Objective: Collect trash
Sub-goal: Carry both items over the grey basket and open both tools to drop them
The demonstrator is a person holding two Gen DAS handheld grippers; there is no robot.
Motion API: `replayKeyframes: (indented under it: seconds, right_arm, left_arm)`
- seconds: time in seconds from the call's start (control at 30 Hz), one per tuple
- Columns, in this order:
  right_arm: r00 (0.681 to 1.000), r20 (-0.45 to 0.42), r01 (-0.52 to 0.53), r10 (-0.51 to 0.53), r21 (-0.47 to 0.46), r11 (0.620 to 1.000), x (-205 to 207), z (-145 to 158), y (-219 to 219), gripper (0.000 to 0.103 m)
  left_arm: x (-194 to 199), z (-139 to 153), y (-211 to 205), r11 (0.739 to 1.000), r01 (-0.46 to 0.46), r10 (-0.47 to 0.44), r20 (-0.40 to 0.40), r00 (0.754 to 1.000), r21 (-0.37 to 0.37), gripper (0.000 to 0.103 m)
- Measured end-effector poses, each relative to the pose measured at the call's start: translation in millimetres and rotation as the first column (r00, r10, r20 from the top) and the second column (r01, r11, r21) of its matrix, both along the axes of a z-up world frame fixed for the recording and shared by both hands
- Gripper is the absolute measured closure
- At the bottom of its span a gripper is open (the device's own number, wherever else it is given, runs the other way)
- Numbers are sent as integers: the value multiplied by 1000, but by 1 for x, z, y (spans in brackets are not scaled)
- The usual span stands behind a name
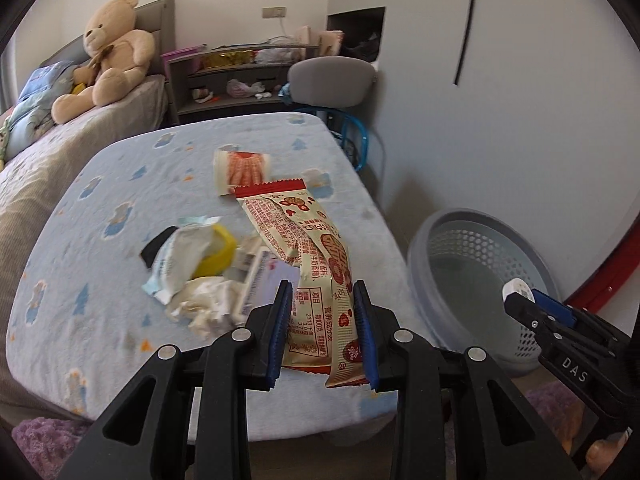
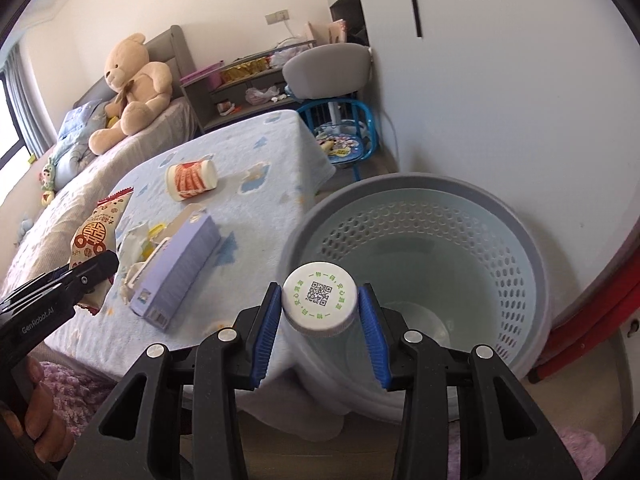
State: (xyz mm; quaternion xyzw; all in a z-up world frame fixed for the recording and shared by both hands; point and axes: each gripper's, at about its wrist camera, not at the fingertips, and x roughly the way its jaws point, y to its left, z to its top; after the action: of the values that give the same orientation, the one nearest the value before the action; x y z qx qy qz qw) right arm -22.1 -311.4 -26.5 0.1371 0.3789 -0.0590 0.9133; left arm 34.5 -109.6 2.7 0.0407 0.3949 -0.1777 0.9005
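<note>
Blue-padded fingers (image 1: pixel 282 332) of the left claw (image 1: pixel 325 334) are clamping a long cream-and-red snack wrapper (image 1: pixel 316 256), which is hanging above the near edge of the bench (image 1: pixel 100 216) with its red serrated end trailing away from the camera. In the right wrist view, the right claw (image 2: pixel 319 320) is gripping a white cap (image 2: pixel 319 299) bearing a QR code, holding it over the near rim of the grey perforated basket (image 2: pixel 516 248) standing on the floor just beside the bench. Lying on the bench's blue patterned cover are a crumpled pile of white and yellow wrappers (image 1: pixel 192 268), a lilac carton (image 2: pixel 180 268) and a small red-and-white cup (image 2: pixel 191 181) resting on its side farther back. Sitting on the bed (image 1: pixel 48 168) beyond is a teddy bear (image 1: pixel 110 52); a grey chair (image 1: pixel 330 80) and a cluttered shelf unit (image 1: pixel 236 76) are standing against the far wall.
</note>
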Motion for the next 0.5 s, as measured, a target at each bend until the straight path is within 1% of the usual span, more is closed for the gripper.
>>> replayKeyframes:
  seconds: [0.13,0.27,0.37,0.5]
  right_arm:
    - [998,-21,57,-58,-11,998,-6,-2,-35,64]
    - [994,-33,102,-102,-5,995,-8,-5,-62,64]
    - [991,-42,125,-125,9,992,-8,-10,-77,63]
    - [989,-62,134,-132,33,990,-5,-20,-88,63]
  left_arm:
    - [1,-5,-49,994,108,-108,-22,994,1,73]
    - [7,-12,-88,980,199,-199,-47,979,0,73]
    - [12,-20,-111,973,231,-230,-68,971,7,73]
    - [14,-28,-130,968,250,-248,-93,964,12,73]
